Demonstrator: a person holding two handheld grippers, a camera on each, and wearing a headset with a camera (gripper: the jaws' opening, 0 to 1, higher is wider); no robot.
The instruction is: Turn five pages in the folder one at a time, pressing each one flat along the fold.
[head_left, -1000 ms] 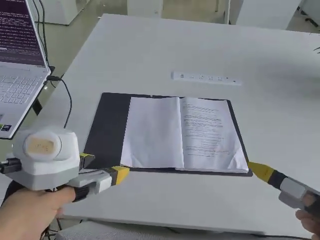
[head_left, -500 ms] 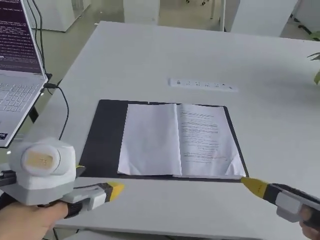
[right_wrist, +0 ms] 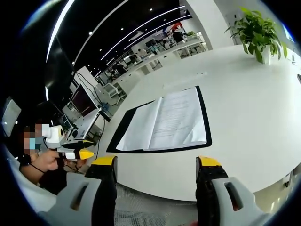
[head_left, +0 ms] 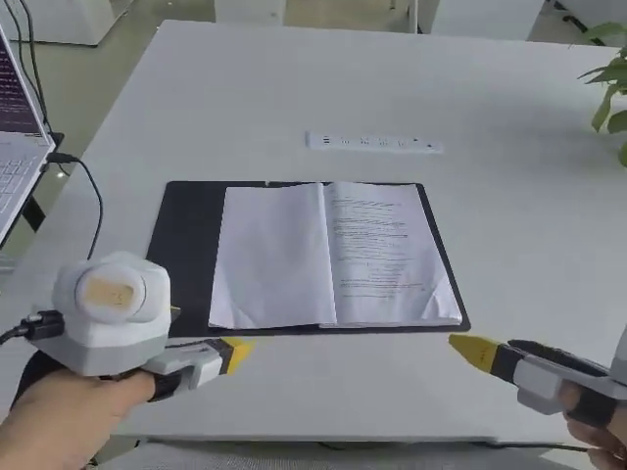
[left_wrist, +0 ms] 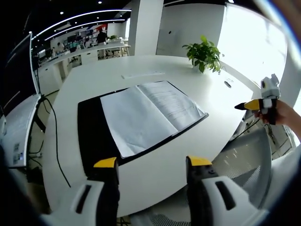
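The left gripper [left_wrist: 153, 162] has its jaws apart and empty, just off the near-left corner of the folder [head_left: 183, 250]. The right gripper [right_wrist: 157, 161] also has its jaws apart and empty, near the folder's near-right corner and clear of the pages. The folder lies open and flat on the white table [head_left: 411, 78], with a blank page [head_left: 269, 255] on the left, a printed page [head_left: 382, 250] on the right, and black cover exposed at far left. A power strip [head_left: 372, 143] lies beyond the far edge. A laptop [head_left: 15, 147] stands to the left.
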